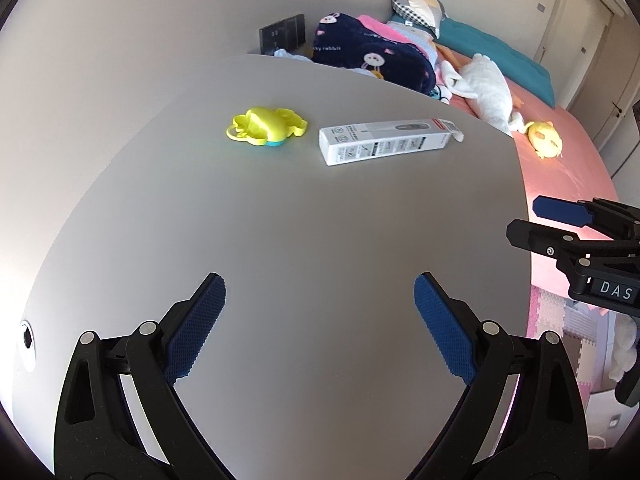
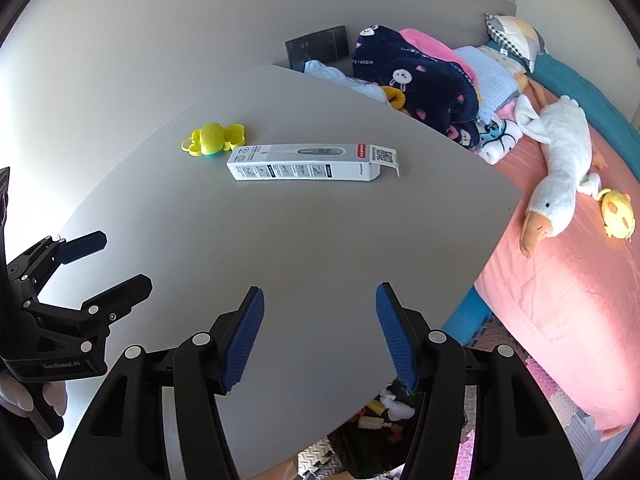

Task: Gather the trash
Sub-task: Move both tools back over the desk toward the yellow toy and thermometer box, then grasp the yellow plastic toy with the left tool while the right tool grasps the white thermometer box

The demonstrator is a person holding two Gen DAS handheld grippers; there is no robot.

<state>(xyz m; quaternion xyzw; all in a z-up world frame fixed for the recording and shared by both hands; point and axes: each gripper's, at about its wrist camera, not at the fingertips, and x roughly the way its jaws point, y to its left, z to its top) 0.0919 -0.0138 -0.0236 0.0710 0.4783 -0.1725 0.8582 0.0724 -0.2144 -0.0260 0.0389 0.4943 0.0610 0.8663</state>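
White cardboard thermometer box [image 2: 304, 162], long and printed, lies flat on the grey table [image 2: 280, 248] with its right end flap open; what it holds I cannot tell. Just left sits a yellow plastic toy [image 2: 214, 139]. Left gripper [image 1: 320, 320] and right gripper [image 2: 320, 332] hover nearer, jaws apart, empty.
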